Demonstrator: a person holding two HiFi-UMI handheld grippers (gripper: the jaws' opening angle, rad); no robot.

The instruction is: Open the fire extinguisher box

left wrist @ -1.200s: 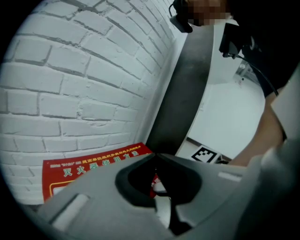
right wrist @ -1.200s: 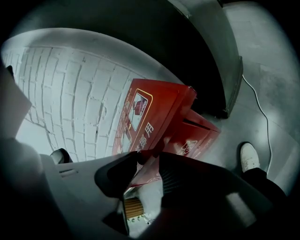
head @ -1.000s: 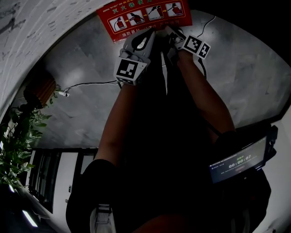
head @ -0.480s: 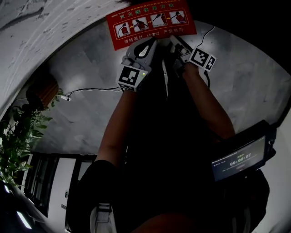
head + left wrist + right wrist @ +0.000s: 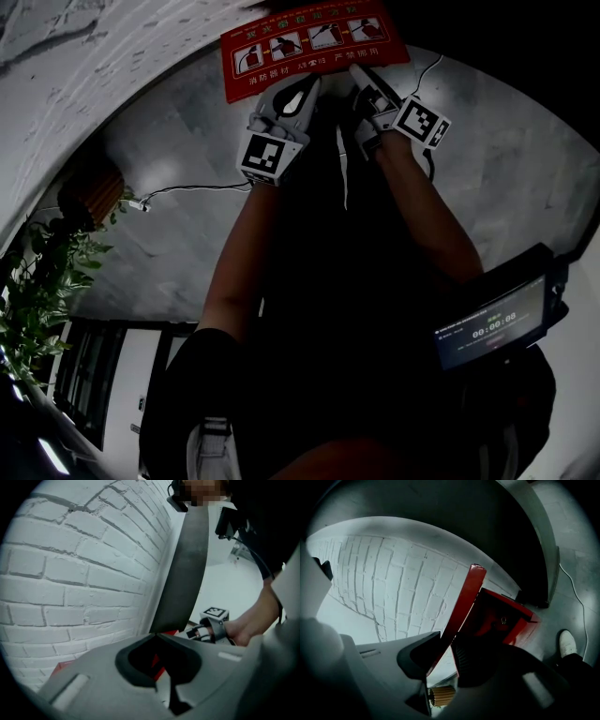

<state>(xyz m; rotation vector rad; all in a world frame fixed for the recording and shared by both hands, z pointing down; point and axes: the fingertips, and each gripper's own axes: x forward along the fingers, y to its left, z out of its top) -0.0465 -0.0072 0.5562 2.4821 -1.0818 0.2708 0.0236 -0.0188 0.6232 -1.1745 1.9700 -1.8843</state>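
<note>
**pat:** While both arms are stretched out in front, where's the red rectangular fire extinguisher box (image 5: 314,42) sitting?

**moss:** Head view, dead on 12 o'clock. It's down on the grey marble floor (image 5: 178,141) at the foot of the white brick wall (image 5: 384,583). Its flat red lid (image 5: 465,595), the one with the pictogram strip, is tipped up off the body. The right gripper view looks into the red inside.

**pat:** And the tongs?

**moss:** The right gripper (image 5: 446,644) is clenched on the lid's edge. The red rim runs straight down between the pale jaw and the ribbed black pad. The left gripper (image 5: 157,634) has its tips pinched together with nothing nipped that I can see, just a sliver of red showing through the hollow behind them. In the head view it's at 9 o'clock from its partner, right at the lid's near edge. Touching or not, can't tell.

**pat:** Anything else around?

**moss:** A thin white cable (image 5: 187,176) lies on the floor at 10 o'clock and a leafy green plant (image 5: 37,281) sits at 8. There's also a dark handheld screen (image 5: 492,323) with pale digits at 4.
</note>
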